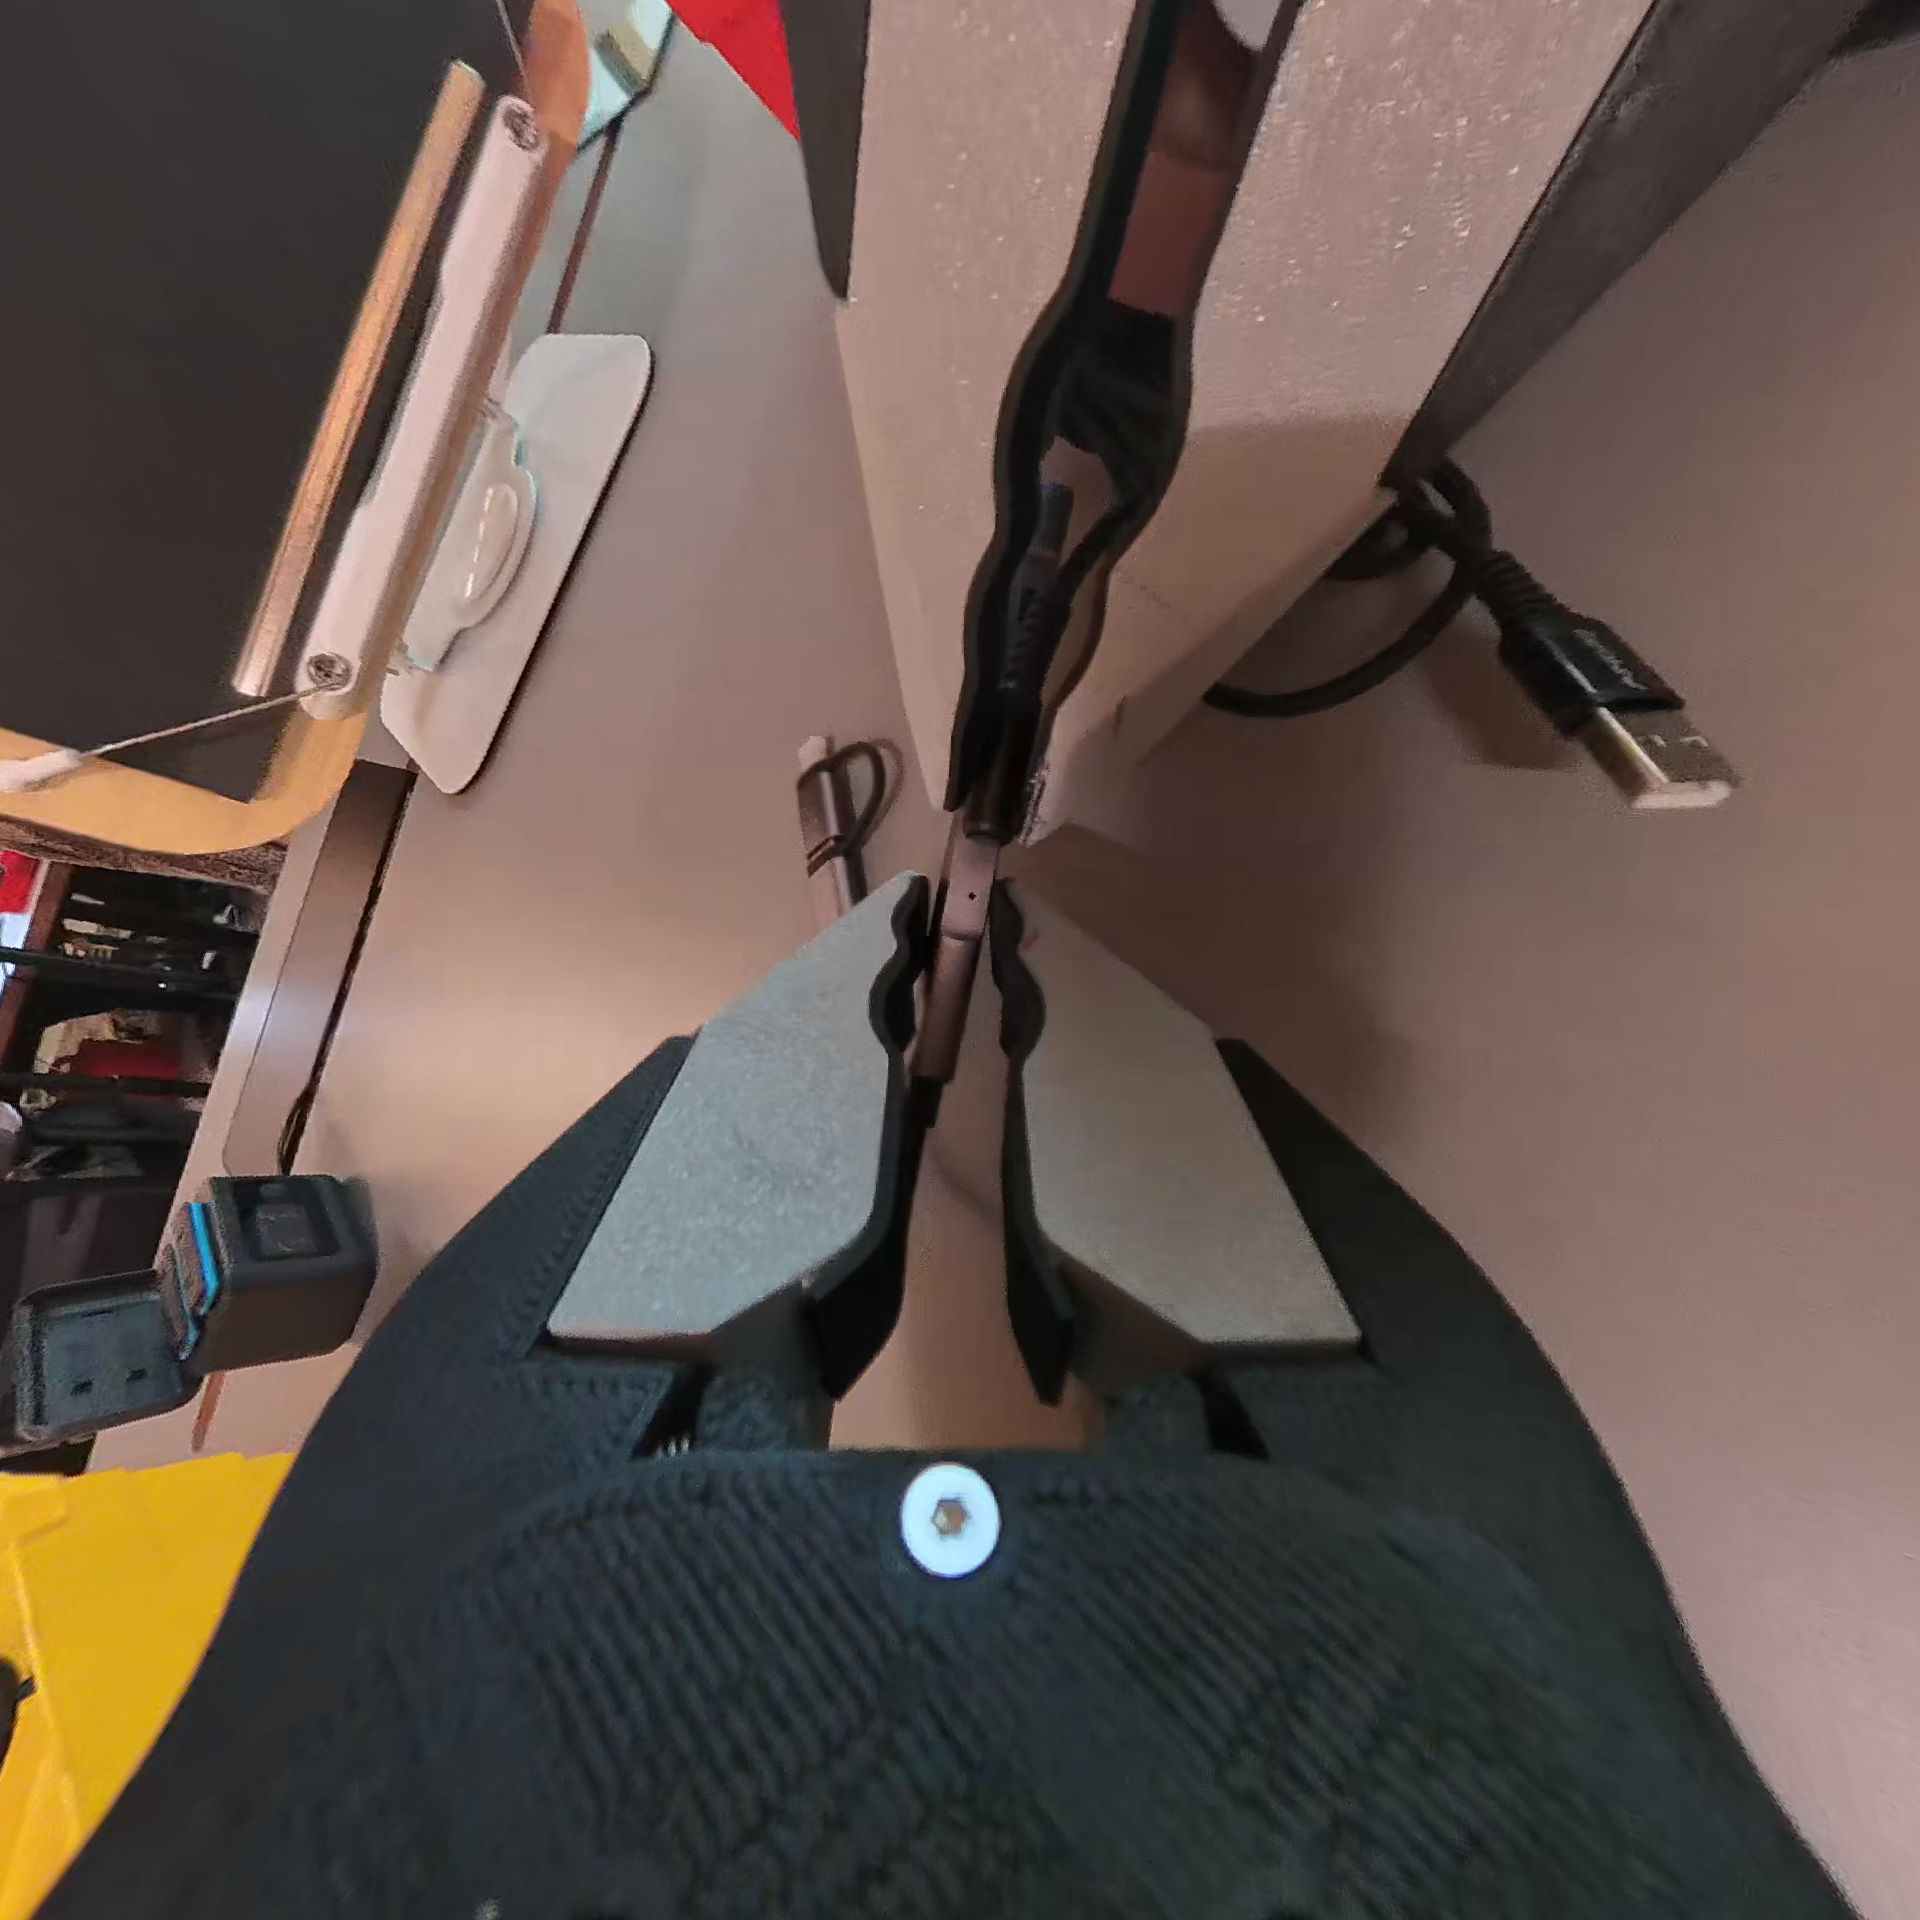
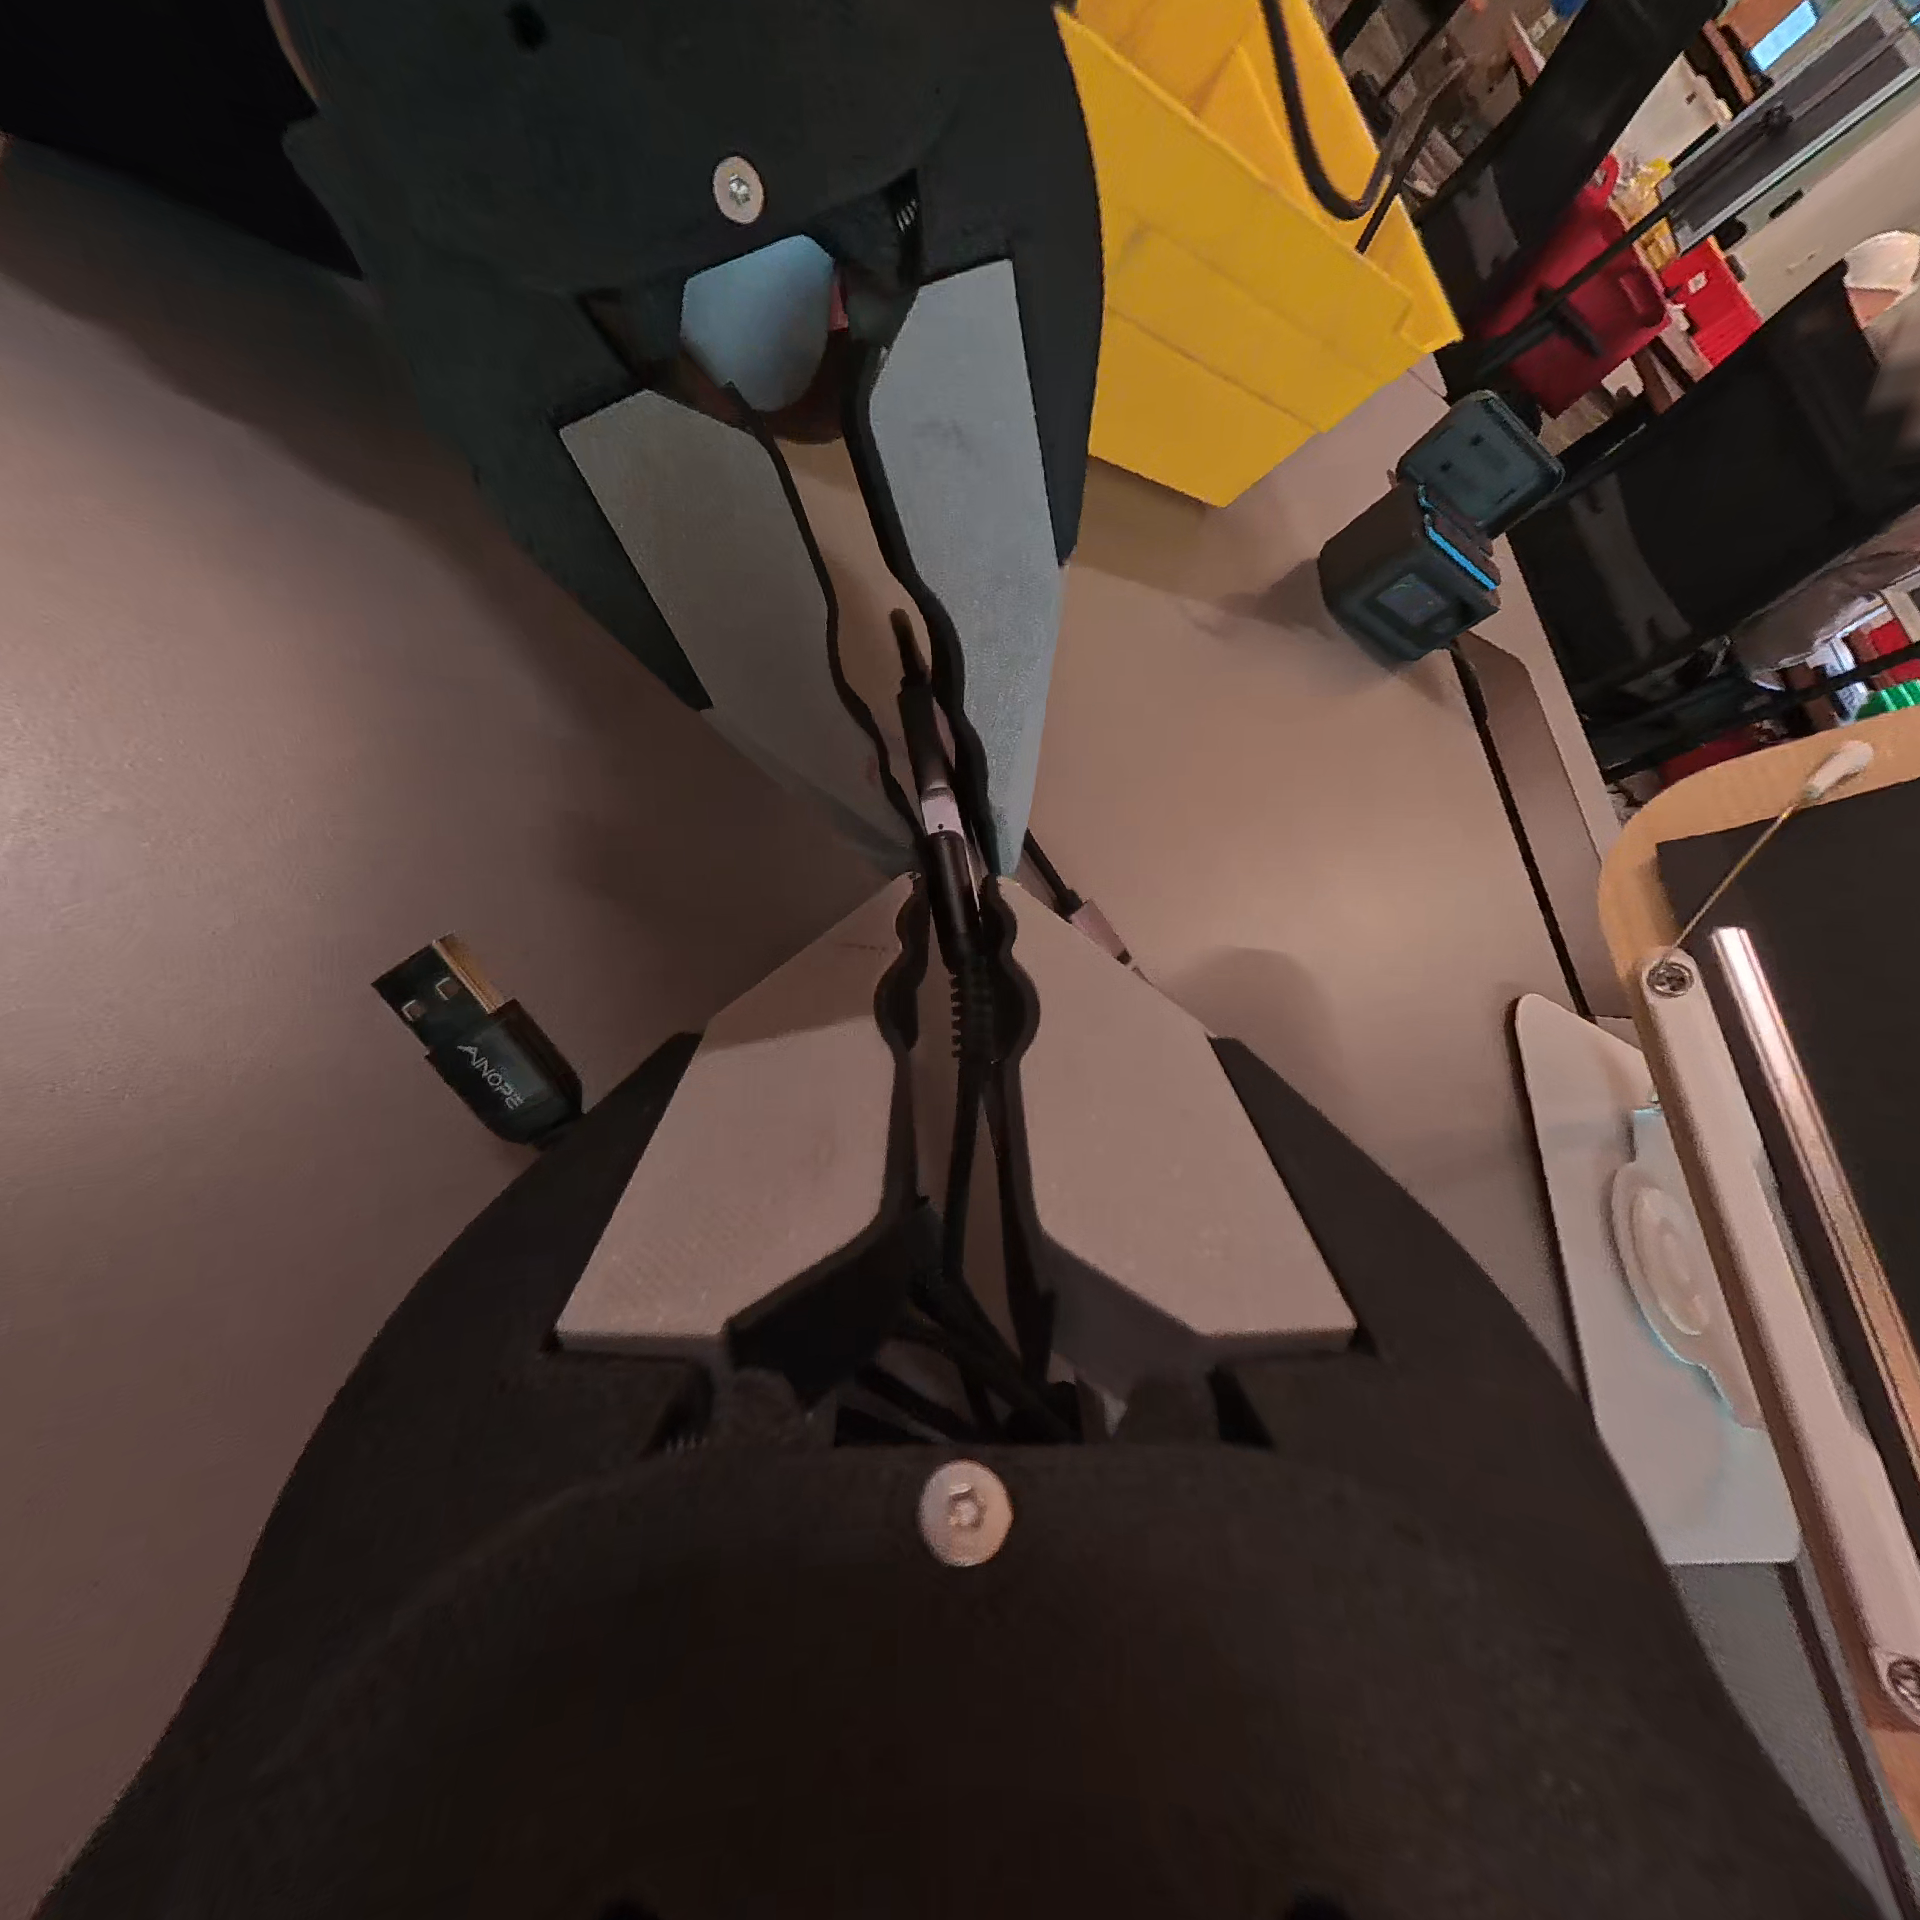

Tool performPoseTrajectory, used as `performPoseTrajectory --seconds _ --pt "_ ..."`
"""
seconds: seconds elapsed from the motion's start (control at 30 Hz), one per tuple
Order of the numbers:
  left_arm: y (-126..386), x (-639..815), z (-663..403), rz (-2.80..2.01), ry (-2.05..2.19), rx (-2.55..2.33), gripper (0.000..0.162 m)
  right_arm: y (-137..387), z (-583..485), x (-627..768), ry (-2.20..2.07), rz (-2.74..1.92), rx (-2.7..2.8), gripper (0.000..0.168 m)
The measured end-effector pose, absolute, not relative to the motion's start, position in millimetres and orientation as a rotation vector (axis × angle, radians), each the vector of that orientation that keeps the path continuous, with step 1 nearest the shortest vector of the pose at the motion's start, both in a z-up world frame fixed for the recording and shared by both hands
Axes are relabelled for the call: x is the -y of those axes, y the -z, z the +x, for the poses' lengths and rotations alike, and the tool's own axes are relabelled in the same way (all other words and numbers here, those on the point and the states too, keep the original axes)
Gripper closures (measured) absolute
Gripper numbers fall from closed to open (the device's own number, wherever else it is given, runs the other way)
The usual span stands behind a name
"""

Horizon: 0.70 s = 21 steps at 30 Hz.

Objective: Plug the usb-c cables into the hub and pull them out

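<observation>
In the left wrist view, the left claw (image 1: 958, 940) at the centre of the frame was clamped on the thin hub (image 1: 954, 971), probably to keep it steady against the push of the plug. Above it, the right claw (image 1: 1023, 665) came from the top, and a loose USB plug (image 1: 1621, 717) lay on the worktop (image 1: 1558, 1143) at the right. In the right wrist view, the right claw (image 2: 961, 940) was closed on the strain relief of the usb-c cable (image 2: 966, 997), whose plug (image 2: 951, 862) met the hub (image 2: 925, 717) at the centre. Whether it was fully seated I cannot tell. The opposed grips seemed chosen so that plug and port lined up.
</observation>
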<state>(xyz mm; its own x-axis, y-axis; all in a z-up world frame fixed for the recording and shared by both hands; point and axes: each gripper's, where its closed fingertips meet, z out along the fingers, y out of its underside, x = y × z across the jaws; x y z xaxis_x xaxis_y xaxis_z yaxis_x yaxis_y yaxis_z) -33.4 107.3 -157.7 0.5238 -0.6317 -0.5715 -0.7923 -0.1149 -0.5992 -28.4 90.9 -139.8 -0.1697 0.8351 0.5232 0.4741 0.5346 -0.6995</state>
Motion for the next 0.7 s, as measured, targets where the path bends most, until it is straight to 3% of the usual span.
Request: performPoseTrajectory --seconds 0.47,0.7 --pt "164 -105 -21 -1.823 0.010 -1.138 0.153 140 -26 -84 -0.793 -1.210 1.815 0.161" --pt "170 -104 -17 -1.825 0.091 -1.106 0.154 146 -25 -87 -0.684 -1.154 1.840 0.159"
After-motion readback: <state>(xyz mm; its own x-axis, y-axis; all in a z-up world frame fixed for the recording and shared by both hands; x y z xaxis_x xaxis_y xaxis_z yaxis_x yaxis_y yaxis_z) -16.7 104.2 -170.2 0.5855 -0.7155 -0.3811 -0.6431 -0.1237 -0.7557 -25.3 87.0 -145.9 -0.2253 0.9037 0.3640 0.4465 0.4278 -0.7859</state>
